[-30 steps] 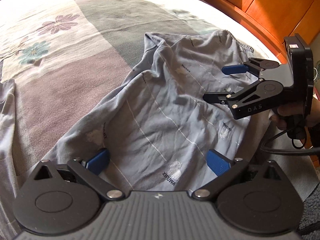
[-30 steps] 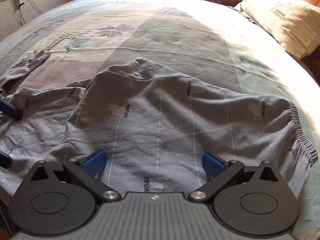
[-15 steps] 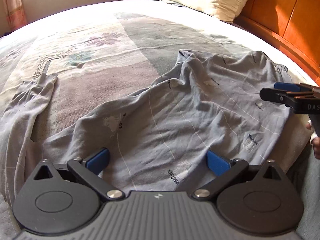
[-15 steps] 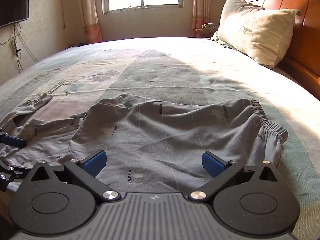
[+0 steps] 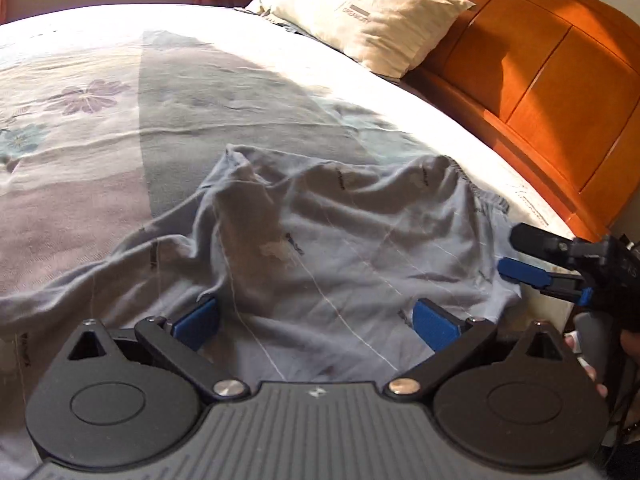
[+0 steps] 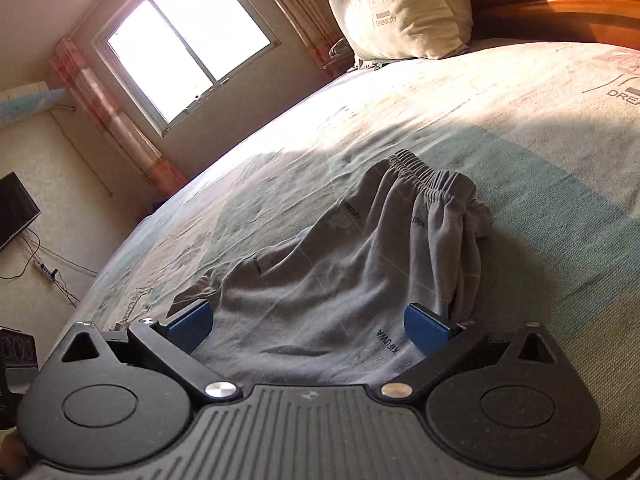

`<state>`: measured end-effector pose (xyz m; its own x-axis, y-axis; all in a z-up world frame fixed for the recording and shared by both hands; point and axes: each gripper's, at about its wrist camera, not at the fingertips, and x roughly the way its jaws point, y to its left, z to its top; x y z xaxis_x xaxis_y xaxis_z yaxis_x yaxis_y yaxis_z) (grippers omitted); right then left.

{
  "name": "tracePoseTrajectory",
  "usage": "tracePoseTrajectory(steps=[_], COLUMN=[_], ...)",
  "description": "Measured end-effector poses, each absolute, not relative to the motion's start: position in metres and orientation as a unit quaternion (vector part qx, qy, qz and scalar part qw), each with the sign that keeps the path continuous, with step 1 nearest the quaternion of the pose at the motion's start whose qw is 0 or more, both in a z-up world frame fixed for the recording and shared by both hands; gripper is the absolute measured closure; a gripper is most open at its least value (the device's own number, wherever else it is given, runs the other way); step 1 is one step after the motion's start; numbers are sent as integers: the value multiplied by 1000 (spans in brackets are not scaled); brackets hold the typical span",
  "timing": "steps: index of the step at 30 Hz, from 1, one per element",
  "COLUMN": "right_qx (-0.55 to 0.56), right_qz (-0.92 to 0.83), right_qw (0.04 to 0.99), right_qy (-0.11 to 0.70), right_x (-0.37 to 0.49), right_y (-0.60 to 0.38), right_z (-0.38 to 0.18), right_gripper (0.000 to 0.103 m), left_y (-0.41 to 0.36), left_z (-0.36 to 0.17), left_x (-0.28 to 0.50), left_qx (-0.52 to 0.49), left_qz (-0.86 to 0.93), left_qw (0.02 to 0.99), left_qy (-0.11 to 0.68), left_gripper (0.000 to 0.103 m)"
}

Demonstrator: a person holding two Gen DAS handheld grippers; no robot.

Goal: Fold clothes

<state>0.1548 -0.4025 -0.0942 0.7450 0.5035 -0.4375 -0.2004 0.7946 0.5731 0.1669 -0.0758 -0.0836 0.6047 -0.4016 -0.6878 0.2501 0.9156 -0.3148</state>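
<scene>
While lying rumpled near the bed's edge, one grey pair of trousers is showing "XIFUWA" prints; one "DREAMCITY" pillow is sitting by the headboard; left gripper and right gripper are both hovering spread, grasping nothing.

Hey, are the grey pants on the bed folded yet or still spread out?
Not folded: the grey pants lie spread and rumpled on the bed.

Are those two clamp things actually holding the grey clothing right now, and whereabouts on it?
No. Both the left hand-held gripper and the right hand-held gripper are open over the grey trousers, with nothing pinched between the fingers.
</scene>
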Motion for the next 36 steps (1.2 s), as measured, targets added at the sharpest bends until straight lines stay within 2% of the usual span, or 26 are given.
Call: tracePoseTrajectory(steps=[6, 9, 12, 15, 18, 20, 22, 29, 36], right_qx=[239, 170, 116, 72, 16, 10, 12, -38, -47], right_qz=[222, 228, 230, 238, 208, 241, 284, 279, 263], right_qw=[899, 921, 924, 910, 936, 940, 930, 898, 901], right_qy=[292, 268, 283, 332, 285, 241, 231, 339, 342], right_x=[139, 129, 136, 141, 120, 107, 102, 117, 116], right_y=[-402, -388, -370, -359, -357, -355, -347, -316, -310], right_z=[-92, -84, -85, -97, -91, -83, -79, -99, -103], right_gripper=[0, 0, 0, 0, 0, 0, 0, 0, 0], left_y=[-68, -80, -85, -83, -81, -80, -76, -45, -33], left_z=[-68, -68, -82, -79, -69, -66, -68, -73, -80], left_x=[190, 183, 184, 182, 173, 164, 155, 116, 81], left_qx=[-112, -87, -67, -67, -73, -65, -61, -84, -121], left_qz=[-178, -213, -211, -209, -209, -209, -201, -152, -140], left_qw=[880, 873, 866, 869, 874, 874, 873, 879, 891], left_qy=[427, 429, 448, 443, 433, 434, 440, 445, 415], left_gripper=[1, 1, 1, 1, 1, 1, 1, 1, 1])
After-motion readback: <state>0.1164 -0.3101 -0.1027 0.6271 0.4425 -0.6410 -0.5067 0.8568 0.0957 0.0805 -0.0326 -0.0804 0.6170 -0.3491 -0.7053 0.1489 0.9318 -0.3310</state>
